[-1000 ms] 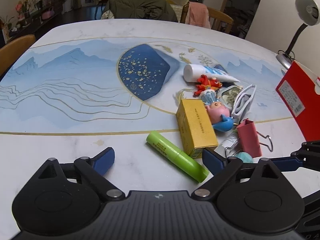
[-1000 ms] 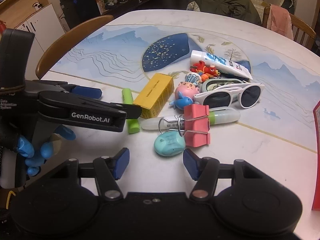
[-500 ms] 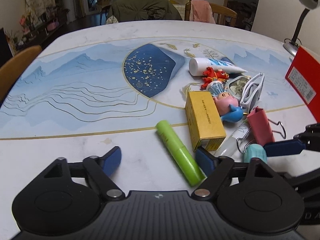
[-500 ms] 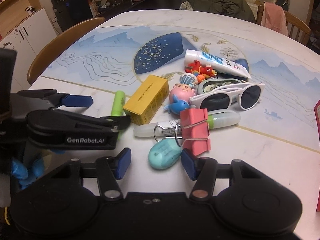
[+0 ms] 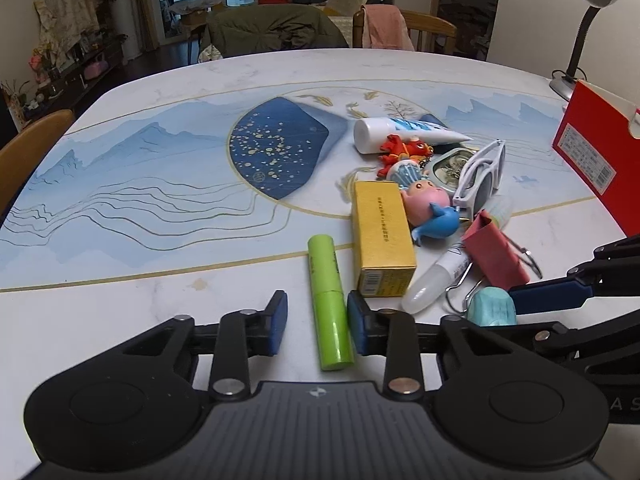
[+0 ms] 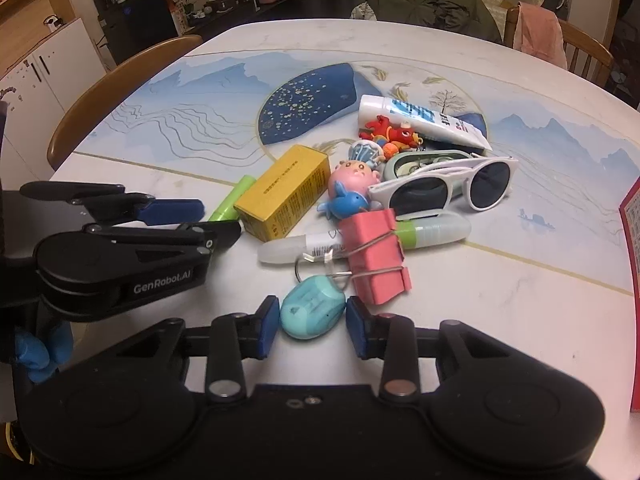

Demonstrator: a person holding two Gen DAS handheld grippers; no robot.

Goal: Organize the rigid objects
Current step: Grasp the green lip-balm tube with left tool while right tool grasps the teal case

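A pile of small objects lies on the table. A green tube (image 5: 329, 304) lies between the fingers of my left gripper (image 5: 317, 322), which is open around it; a gap shows on the left side. A teal oval case (image 6: 312, 311) lies between the fingers of my right gripper (image 6: 312, 326), open and close on both sides. Beside them are a yellow box (image 5: 382, 238), a pink binder clip (image 6: 374, 256), a clear marker (image 6: 360, 236), white sunglasses (image 6: 452, 186), a pink-and-blue toy (image 6: 350, 188), a red toy (image 6: 390, 130) and a white tube (image 6: 420, 118).
A red box (image 5: 600, 156) stands at the table's right edge, with a desk lamp (image 5: 588, 20) behind it. Wooden chairs (image 6: 120, 92) stand around the table. The left gripper (image 6: 120, 248) shows in the right wrist view, close to the left of the pile.
Both grippers moved forward to the pile and narrowed. The green tube now lies between the left fingers and the teal case between the right fingers.
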